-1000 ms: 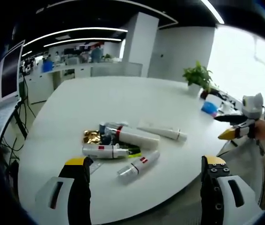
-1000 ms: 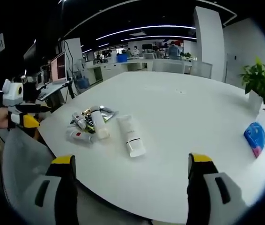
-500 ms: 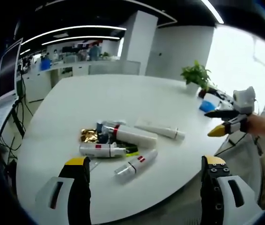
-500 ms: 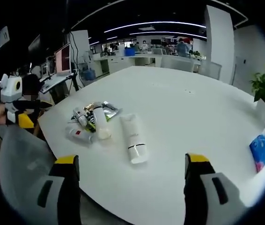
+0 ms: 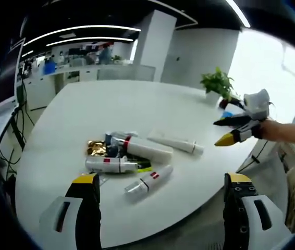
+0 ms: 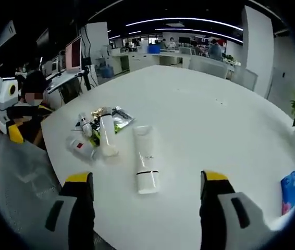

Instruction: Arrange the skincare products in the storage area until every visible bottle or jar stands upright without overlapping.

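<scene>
My left gripper and right gripper match: chunky black jaws with yellow tip caps on light-grey slotted housings, and the right one's jaws look black-and-yellow from outside.

Count on the white counter, near its edge:
- White tubes lying flat: four. One large white tube apart from the cluster; a capped tube, a red-labelled tube and a small tube lying close together.
- Foil sachets under the cluster: at least two, one gold, one silver; exact number cannot be told.
- Blue packet at the far edge: one.
- Potted plant: one.
- Upright items: zero.
</scene>
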The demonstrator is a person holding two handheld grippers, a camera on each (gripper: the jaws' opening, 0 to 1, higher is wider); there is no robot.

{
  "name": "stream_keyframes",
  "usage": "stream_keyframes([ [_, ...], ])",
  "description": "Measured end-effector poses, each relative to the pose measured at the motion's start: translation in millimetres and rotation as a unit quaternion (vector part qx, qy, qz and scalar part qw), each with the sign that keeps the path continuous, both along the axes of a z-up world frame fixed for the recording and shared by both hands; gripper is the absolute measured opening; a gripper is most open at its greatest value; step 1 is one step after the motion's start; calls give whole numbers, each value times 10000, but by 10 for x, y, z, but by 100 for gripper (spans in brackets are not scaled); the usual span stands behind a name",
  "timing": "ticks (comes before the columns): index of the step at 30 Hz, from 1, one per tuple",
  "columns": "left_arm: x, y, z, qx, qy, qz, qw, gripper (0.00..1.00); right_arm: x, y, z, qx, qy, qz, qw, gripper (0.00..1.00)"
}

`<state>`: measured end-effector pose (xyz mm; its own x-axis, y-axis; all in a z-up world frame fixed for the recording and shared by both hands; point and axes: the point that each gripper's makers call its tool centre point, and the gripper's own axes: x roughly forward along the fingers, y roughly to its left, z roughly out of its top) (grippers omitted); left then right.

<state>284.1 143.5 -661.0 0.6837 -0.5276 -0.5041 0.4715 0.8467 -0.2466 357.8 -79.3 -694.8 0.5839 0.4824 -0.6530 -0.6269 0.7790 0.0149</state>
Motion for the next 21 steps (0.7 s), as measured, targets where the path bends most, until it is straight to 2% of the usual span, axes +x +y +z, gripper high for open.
stream_keyframes([
  [2, -2, -1, -2, -2, 11, -5, 10000, 97, 11, 36, -58, -80, 120, 80, 9999, 71],
  [11, 17, -6, -31, -60, 97, 0, 9999, 97, 211, 245, -246, -324, 293, 497, 9978, 72],
  [17, 36, -5, -55, -84, 157, 19, 9998, 97, 374, 353, -405, -488, 479, 567, 9960, 67],
  [21, 38, 18, -103, -6, 242, 49, 9997, 97, 477, 474, -478, -434, 533, 703, 9952, 64],
])
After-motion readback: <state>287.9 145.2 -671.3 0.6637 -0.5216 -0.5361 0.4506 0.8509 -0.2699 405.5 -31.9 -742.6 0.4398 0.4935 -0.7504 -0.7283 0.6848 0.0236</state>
